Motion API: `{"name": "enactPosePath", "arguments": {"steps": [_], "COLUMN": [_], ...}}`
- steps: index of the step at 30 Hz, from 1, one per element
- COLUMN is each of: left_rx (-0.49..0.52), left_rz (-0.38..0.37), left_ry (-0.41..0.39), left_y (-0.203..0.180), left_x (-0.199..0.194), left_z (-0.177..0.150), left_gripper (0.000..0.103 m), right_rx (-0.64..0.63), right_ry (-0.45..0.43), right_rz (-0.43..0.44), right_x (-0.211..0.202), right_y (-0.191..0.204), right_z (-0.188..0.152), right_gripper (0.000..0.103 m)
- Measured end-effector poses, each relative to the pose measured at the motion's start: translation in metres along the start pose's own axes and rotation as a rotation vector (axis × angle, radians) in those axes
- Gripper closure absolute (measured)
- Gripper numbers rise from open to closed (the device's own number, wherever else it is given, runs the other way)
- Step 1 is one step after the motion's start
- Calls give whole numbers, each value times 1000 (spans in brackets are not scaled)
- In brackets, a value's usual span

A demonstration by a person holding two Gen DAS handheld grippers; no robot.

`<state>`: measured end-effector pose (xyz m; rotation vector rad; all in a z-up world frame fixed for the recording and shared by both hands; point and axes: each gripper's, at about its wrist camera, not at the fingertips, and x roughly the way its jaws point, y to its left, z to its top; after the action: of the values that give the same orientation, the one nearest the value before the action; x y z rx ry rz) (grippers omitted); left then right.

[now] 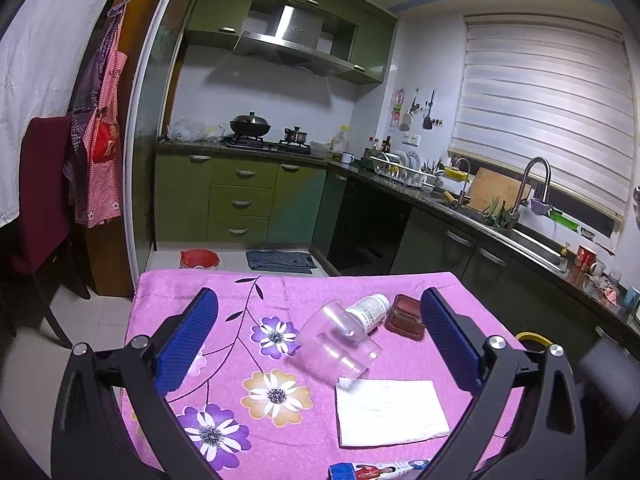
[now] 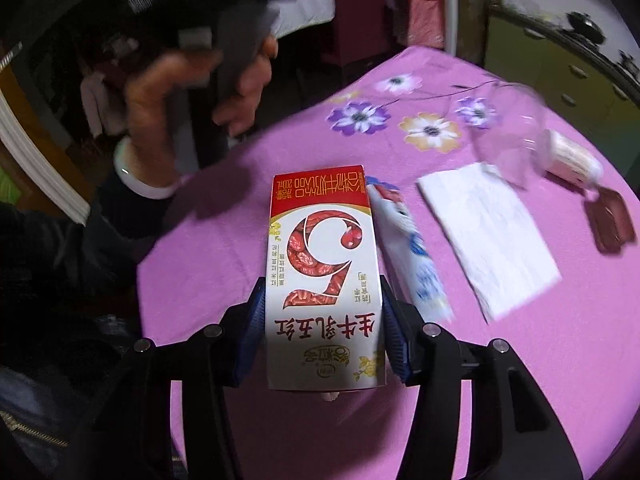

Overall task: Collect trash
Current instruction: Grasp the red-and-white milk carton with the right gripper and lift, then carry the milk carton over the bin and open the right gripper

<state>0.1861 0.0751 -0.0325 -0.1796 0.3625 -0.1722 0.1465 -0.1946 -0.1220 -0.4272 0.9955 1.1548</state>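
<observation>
The right tongs [image 2: 324, 336] are gripping the carton [image 2: 322, 280] between both pads, while the left tongs [image 1: 320, 344] are hanging wide open and empty above the cups [image 1: 340, 344] on the worktop [image 1: 280, 292].

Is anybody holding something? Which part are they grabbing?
Yes. The right hand-held gripper grips the carton by its two long sides, near one end. The left hand-held gripper is open and holds nothing.

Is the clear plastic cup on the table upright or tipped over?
Tipped over. The clear plastic cup lies on its side on the pink cloth, against a white bottle.
</observation>
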Motion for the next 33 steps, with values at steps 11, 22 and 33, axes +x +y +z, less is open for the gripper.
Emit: {"name": "enactPosePath", "arguments": {"steps": [11,22,33], "left_rx": [45,96,177], "left_rz": [-14,-41,-56], "left_ry": [28,70,121], "left_y": [-15,-31,-50], "left_x": [8,20,30], "left_z": [-6,-16,-28], "left_gripper": [7,7,7], "right_rx": [550,1074,1257], "right_ry": [-171,-38,1], "right_rz": [-499,-755,-792], "right_x": [-167,-207,-196], "right_y": [-117,-231,-296], "right_z": [-136,-289,-321], "right_gripper": [51,51,47]}}
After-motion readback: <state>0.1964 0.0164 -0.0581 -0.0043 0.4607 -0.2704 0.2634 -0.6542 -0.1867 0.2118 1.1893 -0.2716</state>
